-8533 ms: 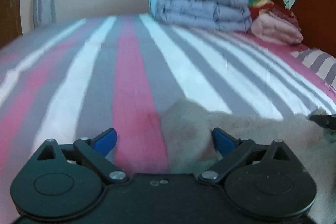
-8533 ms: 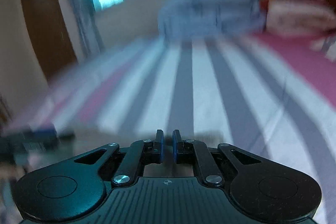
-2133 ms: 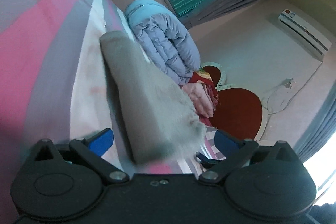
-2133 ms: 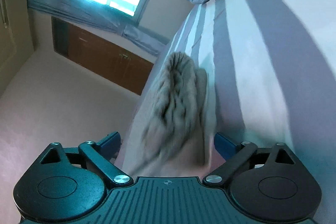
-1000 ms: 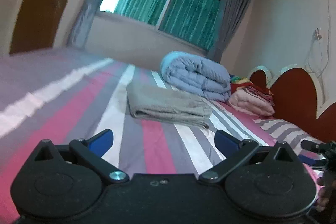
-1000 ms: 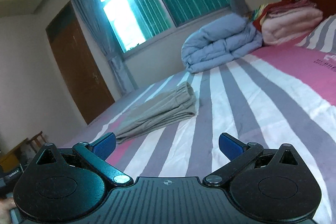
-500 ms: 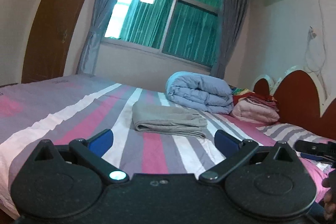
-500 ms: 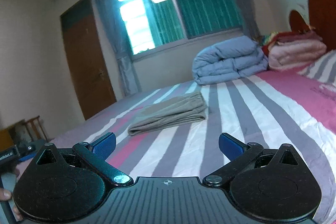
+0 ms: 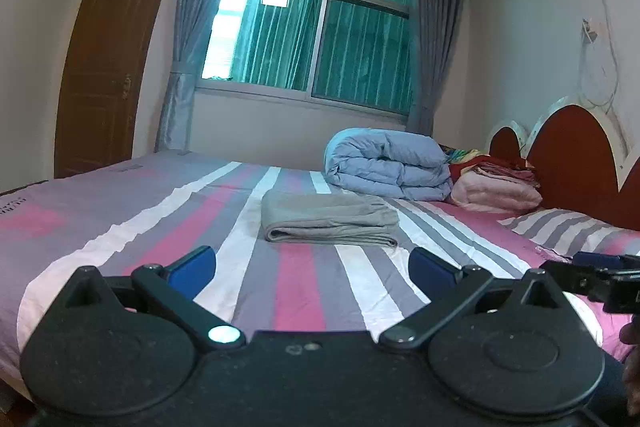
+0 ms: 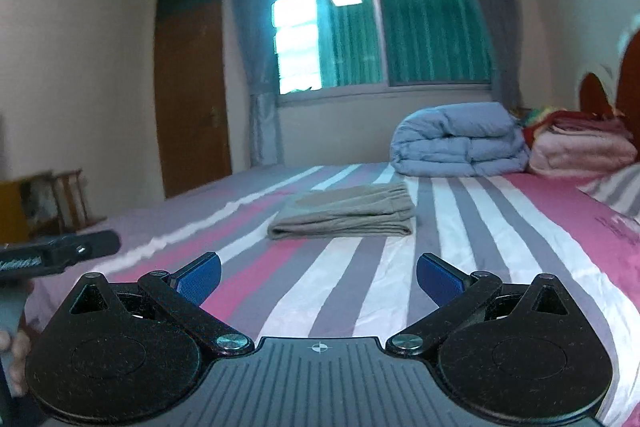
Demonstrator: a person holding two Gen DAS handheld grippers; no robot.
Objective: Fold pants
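The grey pants (image 9: 328, 221) lie folded in a flat rectangular stack on the striped bed (image 9: 120, 227); they also show in the right wrist view (image 10: 346, 213). My left gripper (image 9: 312, 273) is open and empty, held back near the bed's front edge, well short of the pants. My right gripper (image 10: 318, 279) is open and empty too, also well back from the pants. Each gripper shows at the edge of the other's view: the right one (image 9: 600, 273) and the left one (image 10: 60, 251).
A folded blue duvet (image 9: 386, 163) and a pink and red pile of blankets (image 9: 496, 185) lie at the far side of the bed by the red headboard (image 9: 572, 155). A striped pillow (image 9: 568, 229) lies at the right. A brown door (image 9: 104, 47) and a window stand behind.
Both grippers have pulled back and levelled out from the pants, which now lie folded farther off on the bed. Both stay open.
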